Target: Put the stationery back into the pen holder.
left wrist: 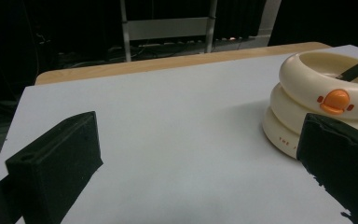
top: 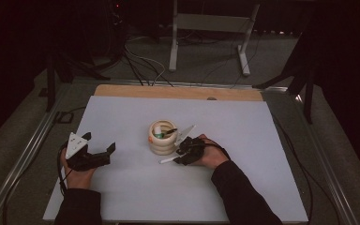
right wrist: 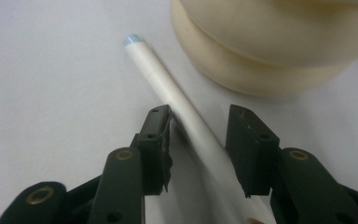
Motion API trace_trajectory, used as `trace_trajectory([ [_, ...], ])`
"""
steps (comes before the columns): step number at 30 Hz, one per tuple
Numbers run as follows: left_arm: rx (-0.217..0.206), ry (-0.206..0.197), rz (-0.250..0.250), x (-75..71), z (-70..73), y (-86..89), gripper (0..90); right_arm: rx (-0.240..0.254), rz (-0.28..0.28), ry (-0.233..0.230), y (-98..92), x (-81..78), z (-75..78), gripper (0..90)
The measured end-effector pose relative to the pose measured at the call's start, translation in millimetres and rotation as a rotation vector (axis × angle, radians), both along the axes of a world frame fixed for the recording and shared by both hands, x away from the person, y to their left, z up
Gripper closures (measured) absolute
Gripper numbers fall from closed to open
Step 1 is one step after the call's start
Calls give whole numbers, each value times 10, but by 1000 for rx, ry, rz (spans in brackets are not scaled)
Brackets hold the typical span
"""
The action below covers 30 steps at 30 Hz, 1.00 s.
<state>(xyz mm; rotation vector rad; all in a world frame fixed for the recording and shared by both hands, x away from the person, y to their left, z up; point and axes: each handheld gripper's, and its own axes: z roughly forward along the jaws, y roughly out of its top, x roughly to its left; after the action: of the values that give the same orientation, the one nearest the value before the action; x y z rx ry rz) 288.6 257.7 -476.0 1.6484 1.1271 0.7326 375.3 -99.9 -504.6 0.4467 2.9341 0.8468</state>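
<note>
The right gripper (right wrist: pixel 198 149) straddles the white pen (right wrist: pixel 186 116) at frame centre — jaws narrowed around it, one pad touching, not yet pinching. Close squarely, lift clear of the cream holder (right wrist: pixel 261 46) at upper right. The left gripper (left wrist: pixel 191 168) rests spread — empty.

From above my side of the table (top: pixel 122 197), the high view looks forward and down. My left gripper's camera sits low, facing across the sheet to the cream holder (left wrist: pixel 317 107), which both share. My right gripper's camera peers close, probably steeply downward, at that holder's base.
</note>
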Motion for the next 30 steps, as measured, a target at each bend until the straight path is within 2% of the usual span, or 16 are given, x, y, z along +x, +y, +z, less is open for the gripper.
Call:
trace_trajectory([
  [4,0,0,0,-1,0,0,1,-15,20,-10,43,-33,7,653],
  [5,0,0,0,-2,1,0,1,-30,46,-18,64,-58,15,733],
  [7,0,0,0,-4,2,-2,1,-42,68,-24,83,-90,22,786],
  [13,0,0,1,-4,1,-2,1,-79,111,-23,91,-150,50,793],
  [17,2,1,1,-2,0,-2,1,-86,121,-19,74,-189,64,794],
  [22,2,2,0,0,-2,-5,1,-68,117,-33,46,-214,77,793],
  [30,4,3,-1,-1,-2,-9,1,1,94,-65,-35,-261,233,793],
])
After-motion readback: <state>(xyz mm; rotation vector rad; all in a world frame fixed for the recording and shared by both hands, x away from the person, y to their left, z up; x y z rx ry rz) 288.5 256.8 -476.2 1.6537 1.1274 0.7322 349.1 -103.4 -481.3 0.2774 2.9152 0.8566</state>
